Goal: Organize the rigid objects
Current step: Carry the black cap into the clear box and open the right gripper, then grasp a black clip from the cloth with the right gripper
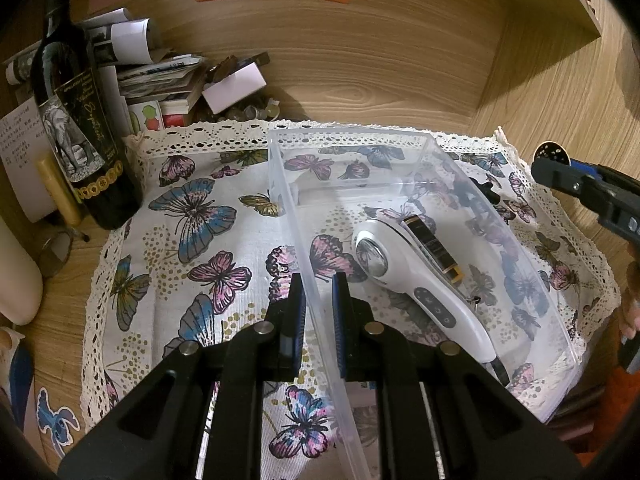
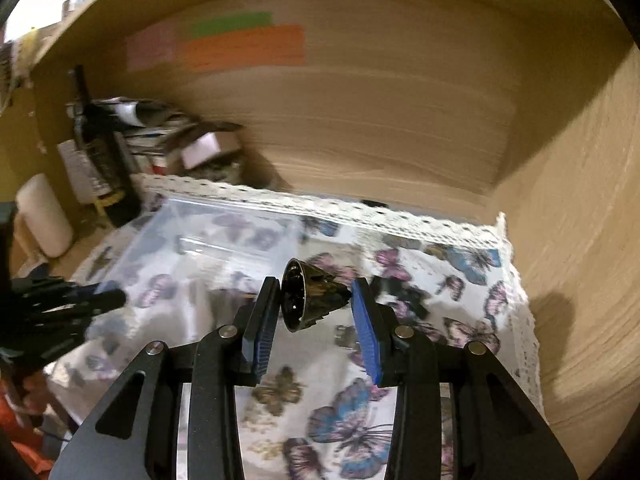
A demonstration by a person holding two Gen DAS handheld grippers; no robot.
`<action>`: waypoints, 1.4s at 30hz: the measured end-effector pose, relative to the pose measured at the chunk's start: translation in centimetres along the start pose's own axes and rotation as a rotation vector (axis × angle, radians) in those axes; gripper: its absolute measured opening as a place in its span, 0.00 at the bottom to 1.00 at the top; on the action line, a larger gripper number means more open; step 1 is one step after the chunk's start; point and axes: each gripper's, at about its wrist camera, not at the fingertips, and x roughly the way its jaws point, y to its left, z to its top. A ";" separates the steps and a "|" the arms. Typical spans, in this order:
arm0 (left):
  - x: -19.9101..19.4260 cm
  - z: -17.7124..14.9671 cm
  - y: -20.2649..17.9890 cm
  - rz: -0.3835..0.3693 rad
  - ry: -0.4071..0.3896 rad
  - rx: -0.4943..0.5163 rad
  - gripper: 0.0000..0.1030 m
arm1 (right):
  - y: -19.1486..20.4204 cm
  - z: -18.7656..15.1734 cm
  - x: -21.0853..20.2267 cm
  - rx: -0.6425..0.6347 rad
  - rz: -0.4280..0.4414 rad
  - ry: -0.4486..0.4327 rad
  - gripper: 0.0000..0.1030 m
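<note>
Two grippers are at work: my left gripper pinches the near wall of the clear bin on the butterfly cloth, where a white handheld device lies, while my right gripper holds a dark cone-shaped piece above the cloth beside the bin.

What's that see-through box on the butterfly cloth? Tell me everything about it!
The clear plastic box is long and rectangular, has no lid, and sits upright on the butterfly tablecloth. You can see the butterflies through its walls. Inside lies a white handheld device with a round silvery head and buttons, beside a dark, gold-trimmed stick. The left gripper straddles the box's near side wall, one finger inside, one outside.
</note>
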 end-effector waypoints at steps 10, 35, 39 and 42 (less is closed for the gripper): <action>0.0 0.1 0.0 -0.006 -0.001 -0.002 0.12 | 4.5 -0.6 1.6 -0.094 0.091 0.053 0.33; 0.0 0.1 -0.1 -0.007 -0.002 0.001 0.12 | 5.3 -1.6 3.5 -0.105 0.122 0.136 0.33; 0.0 0.1 -0.1 -0.007 -0.002 0.001 0.12 | 4.8 -1.4 2.8 -0.092 0.114 0.117 0.33; 0.0 0.1 -0.1 -0.007 -0.002 0.002 0.12 | 4.3 -1.1 2.2 -0.084 0.104 0.103 0.33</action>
